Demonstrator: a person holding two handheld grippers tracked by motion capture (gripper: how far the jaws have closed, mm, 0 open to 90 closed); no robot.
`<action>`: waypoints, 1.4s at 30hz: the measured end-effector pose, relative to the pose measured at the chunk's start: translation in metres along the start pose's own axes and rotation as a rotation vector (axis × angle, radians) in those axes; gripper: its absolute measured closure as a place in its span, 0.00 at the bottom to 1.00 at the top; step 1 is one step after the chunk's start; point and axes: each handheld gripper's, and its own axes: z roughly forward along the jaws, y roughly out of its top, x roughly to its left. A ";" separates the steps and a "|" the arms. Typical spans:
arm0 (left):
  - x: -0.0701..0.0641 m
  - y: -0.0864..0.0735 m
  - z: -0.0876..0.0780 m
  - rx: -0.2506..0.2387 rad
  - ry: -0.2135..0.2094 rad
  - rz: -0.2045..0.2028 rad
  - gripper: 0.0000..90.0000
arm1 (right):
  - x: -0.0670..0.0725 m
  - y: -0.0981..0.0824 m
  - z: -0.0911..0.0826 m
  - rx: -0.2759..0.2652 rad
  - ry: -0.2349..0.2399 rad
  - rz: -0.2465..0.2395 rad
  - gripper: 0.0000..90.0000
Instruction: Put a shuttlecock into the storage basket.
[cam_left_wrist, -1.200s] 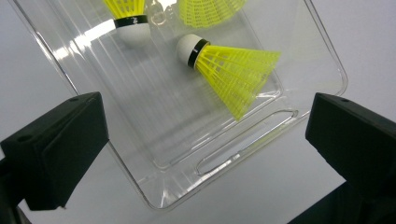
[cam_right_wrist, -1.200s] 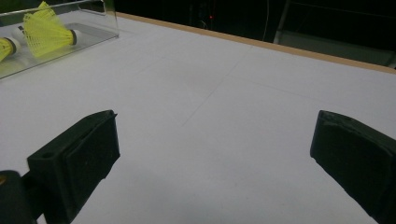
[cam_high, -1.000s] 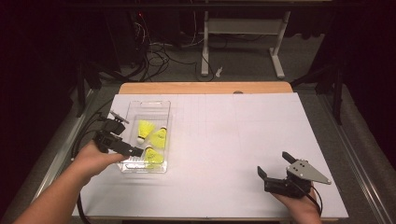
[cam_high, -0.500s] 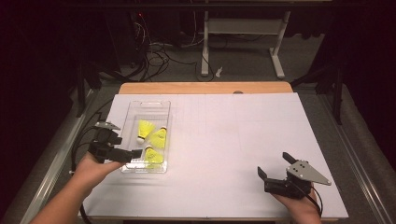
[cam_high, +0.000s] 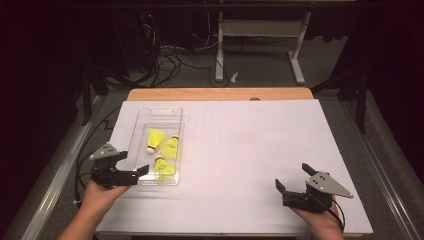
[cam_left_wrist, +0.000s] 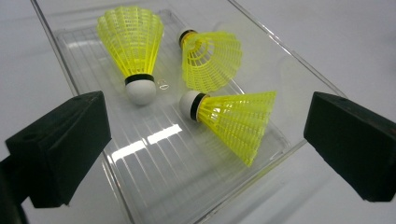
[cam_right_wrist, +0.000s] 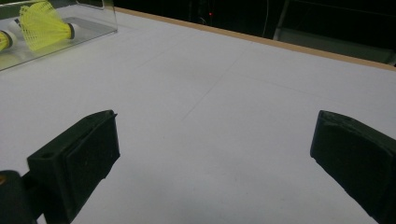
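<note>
Jaws of the left gripper (cam_left_wrist: 205, 140) stand wide apart with nothing between them, framing the near end of the clear ribbed plastic tray (cam_left_wrist: 154, 186), probably lined up for a reach inside. Three yellow plastic shuttlecocks with white cork tips lie in that tray: the nearest one (cam_left_wrist: 233, 119) on its side with its skirt toward the tray's near corner, two others (cam_left_wrist: 133, 46) beyond it. Over on the white table sheet (cam_high: 250, 145), the right gripper (cam_high: 292, 187) rests well apart, gaping open and empty, seemingly waiting.
</note>
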 end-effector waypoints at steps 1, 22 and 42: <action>0.000 -0.001 -0.001 -0.014 -0.011 -0.006 0.02 | 0.000 0.000 0.000 0.000 0.000 0.002 0.02; 0.003 -0.026 -0.021 -0.148 -0.117 0.025 0.02 | 0.004 -0.003 0.005 -0.013 0.025 0.003 0.02; 0.001 -0.031 -0.026 -0.169 -0.140 0.089 0.00 | 0.008 -0.002 0.007 -0.009 0.027 -0.010 0.02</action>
